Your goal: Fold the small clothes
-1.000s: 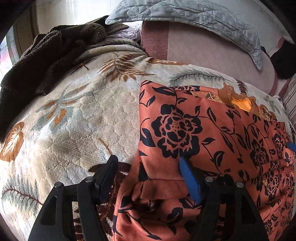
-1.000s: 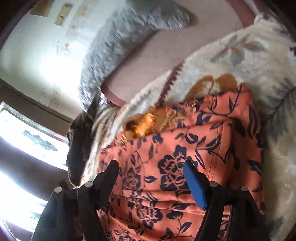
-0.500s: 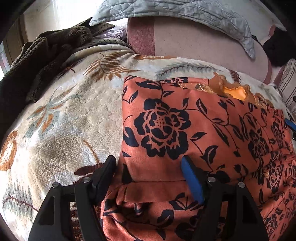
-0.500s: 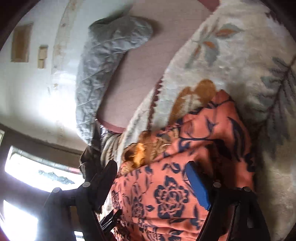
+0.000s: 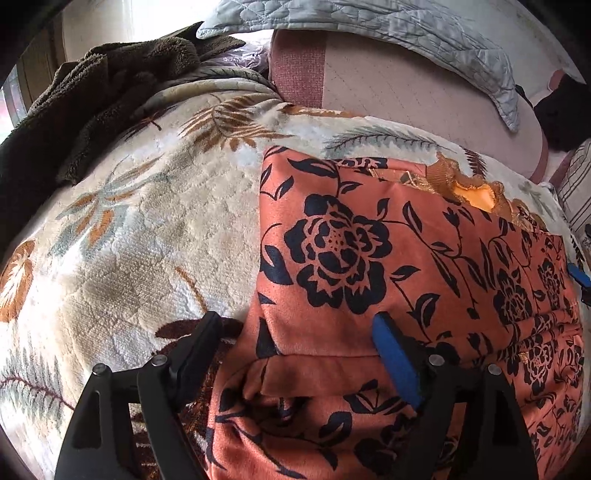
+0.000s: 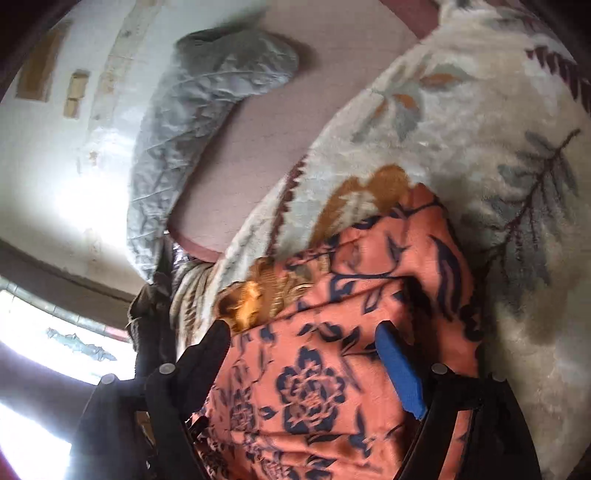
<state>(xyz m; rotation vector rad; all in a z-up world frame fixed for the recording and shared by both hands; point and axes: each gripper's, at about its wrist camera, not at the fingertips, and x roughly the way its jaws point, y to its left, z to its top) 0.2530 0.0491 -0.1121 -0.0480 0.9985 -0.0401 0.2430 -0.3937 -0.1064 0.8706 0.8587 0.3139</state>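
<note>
With both the left tool [image 5: 297,332] and right tool [image 6: 303,339] spread, the orange floral garment [image 5: 406,258] lies partly folded on the blanket [image 5: 147,229], near hem doubled over, more folds left.

Soft daylight, window [image 6: 55,332] glare blown white; right view motion-blurred, both bent and dark-cornered by fisheye.

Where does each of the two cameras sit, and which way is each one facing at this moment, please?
Left wrist: on the left gripper, low over the bed, looking along the orange floral garment on the cream leaf-print blanket toward the grey quilt; its two open fingers show.
Right wrist: on the right gripper, rolled sideways, facing the garment's far end, wall and window; its two open fingers show.
Shared: garment, blanket, quilt.
</note>
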